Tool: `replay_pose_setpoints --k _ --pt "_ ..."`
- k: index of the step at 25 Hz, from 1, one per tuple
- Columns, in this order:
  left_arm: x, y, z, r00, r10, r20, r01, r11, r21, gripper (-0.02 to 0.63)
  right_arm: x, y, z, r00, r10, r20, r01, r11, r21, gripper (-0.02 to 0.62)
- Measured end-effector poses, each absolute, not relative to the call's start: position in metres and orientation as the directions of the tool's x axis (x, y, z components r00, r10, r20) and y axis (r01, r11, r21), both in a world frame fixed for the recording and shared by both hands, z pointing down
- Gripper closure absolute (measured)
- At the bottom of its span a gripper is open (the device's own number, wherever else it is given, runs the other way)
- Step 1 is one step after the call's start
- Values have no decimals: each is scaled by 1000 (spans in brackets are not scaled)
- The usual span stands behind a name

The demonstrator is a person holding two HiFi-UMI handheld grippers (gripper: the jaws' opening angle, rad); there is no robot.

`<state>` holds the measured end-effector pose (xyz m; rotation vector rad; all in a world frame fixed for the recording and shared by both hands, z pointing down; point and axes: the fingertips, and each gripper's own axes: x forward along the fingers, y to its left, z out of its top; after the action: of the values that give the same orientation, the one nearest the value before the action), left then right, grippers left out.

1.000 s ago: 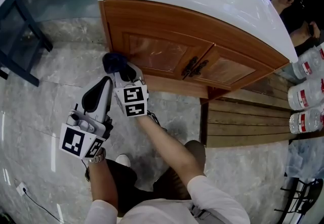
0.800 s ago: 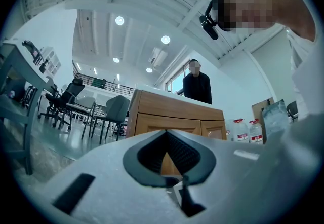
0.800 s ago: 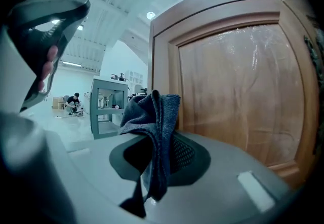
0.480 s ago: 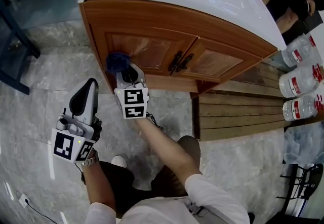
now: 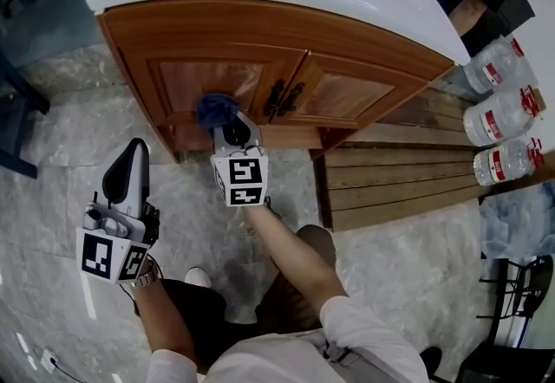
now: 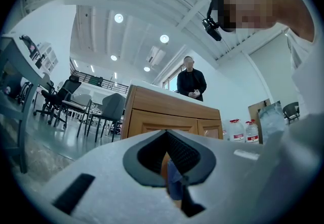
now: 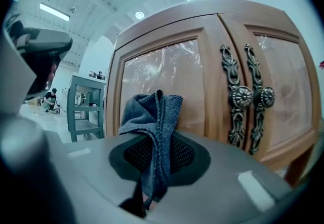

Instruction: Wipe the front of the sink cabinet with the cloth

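The wooden sink cabinet with a white top fills the upper head view. My right gripper is shut on a dark blue cloth, which presses against the bottom of the left door, just left of the ornate handles. In the right gripper view the cloth sticks up bunched from the shut gripper in front of the glossy door panel, handles to the right. My left gripper hangs shut and empty over the floor, left of and apart from the cabinet.
Large water bottles lie at the right beside wooden slats on the marble floor. A person stands behind the cabinet. Chairs and a teal table stand to the left. My knees are below the grippers.
My right gripper has slid the cloth rightward along the cabinet front, from the left corner to under the left door near the handles. The left gripper stays low and idle.
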<state>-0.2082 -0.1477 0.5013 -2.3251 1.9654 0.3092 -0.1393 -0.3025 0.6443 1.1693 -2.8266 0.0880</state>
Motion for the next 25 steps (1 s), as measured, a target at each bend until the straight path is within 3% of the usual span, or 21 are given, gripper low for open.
replay_pose_setpoints --k 25 --pt "-191 -163 510 201 -965 -169 -975 -213 57 609 21 -352 665 -516 -846 133 -854 521 2 529"
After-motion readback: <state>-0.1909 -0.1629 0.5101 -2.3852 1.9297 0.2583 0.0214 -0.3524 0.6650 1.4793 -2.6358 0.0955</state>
